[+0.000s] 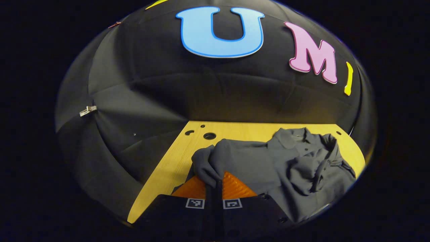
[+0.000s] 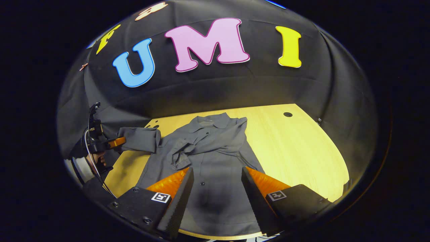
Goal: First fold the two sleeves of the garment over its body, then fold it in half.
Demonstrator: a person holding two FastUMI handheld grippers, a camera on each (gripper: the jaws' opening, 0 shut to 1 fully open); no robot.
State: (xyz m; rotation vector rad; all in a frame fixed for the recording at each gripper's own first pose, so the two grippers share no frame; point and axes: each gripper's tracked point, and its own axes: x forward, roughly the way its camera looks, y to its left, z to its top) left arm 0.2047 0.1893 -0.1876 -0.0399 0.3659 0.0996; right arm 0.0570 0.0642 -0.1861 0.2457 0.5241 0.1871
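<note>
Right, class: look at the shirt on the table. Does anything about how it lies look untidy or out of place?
Yes. The shirt is not flat: one sleeve already lies across its chest, bunched and creased, not smooth. The other sleeve is lifted off the table, pinched in the left gripper. The right gripper hovers open above the shirt.

— Where am I working?
— In a recording booth, not a home. Black cloth (image 2: 215,90) hangs as a wall across the top of both my views, pinned by a metal clip (image 1: 88,110) at middle left.
— And below?
— A pale wooden worktop (image 2: 295,148) with drilled round holes (image 1: 209,135).
</note>
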